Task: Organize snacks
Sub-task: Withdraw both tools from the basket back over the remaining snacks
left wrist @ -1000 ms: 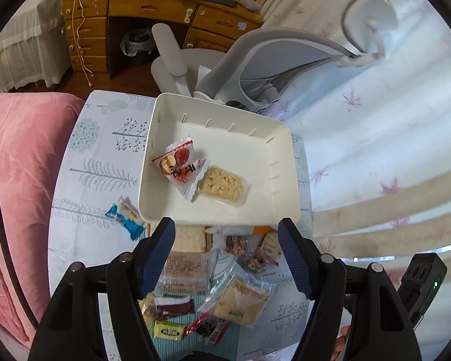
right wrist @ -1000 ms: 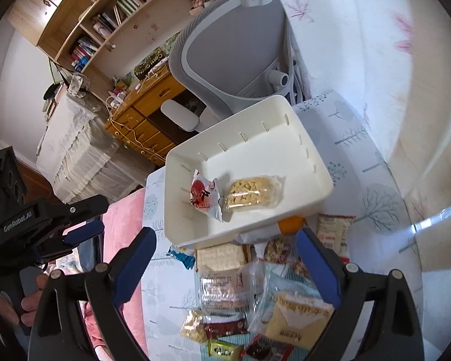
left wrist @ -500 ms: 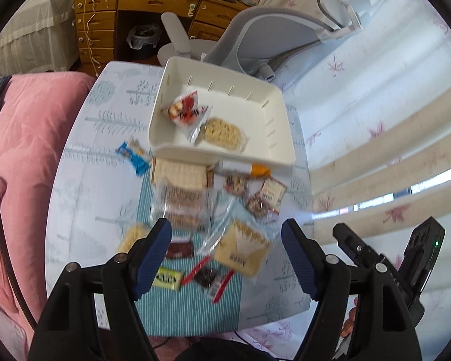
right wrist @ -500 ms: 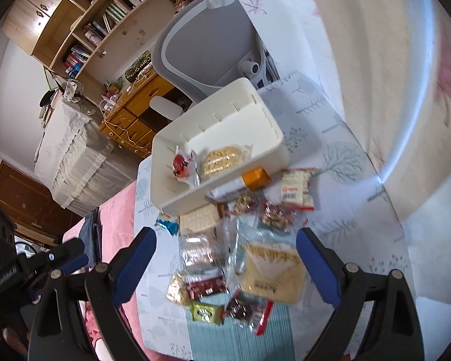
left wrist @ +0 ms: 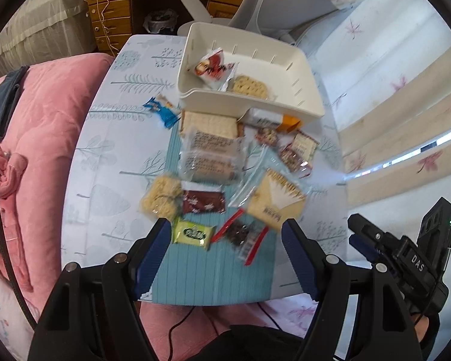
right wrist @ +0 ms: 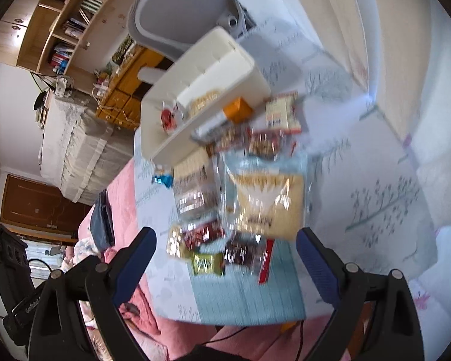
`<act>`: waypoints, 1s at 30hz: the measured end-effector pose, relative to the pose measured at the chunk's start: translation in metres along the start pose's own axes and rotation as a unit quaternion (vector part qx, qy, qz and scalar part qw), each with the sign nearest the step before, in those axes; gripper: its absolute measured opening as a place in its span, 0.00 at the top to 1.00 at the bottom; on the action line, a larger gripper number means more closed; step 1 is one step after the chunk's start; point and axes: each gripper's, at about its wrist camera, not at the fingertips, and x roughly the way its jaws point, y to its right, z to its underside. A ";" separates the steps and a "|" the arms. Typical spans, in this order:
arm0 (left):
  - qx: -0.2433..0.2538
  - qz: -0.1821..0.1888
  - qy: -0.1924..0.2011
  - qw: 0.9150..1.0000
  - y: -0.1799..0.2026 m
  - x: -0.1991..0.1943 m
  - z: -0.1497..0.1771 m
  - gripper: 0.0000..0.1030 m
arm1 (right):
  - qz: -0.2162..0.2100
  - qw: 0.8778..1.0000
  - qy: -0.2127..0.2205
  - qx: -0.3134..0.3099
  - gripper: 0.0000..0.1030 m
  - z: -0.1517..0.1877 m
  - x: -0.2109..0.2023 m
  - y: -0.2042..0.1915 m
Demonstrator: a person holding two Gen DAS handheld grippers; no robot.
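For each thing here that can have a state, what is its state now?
left gripper: open, empty, above the table.
right gripper: open, empty.
white bin: holds two snack packs.
green packet: flat on the blue mat.
blue packet: lies outside the bin.

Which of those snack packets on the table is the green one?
The small yellow-green packet, lying on the blue mat nearest the left gripper. Beside it lie a dark red-edged packet and a maroon one; no other is green.

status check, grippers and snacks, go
Left gripper open, empty. Right gripper open, empty. White bin holds two packets; rest of the snacks loose on table. Nothing blocking.
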 end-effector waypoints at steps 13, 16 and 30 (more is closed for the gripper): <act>0.093 -0.028 -0.058 0.994 -0.025 0.033 -0.013 0.22 | -0.010 0.987 -0.072 0.145 0.08 0.047 0.056 0.019; 0.123 -0.028 -0.073 0.989 -0.035 0.041 -0.019 0.21 | -0.001 0.981 -0.063 0.185 0.08 0.058 0.064 0.018; 0.250 -0.036 -0.136 0.958 -0.062 0.096 -0.031 0.21 | 0.055 0.954 0.008 0.296 0.15 0.107 0.103 0.000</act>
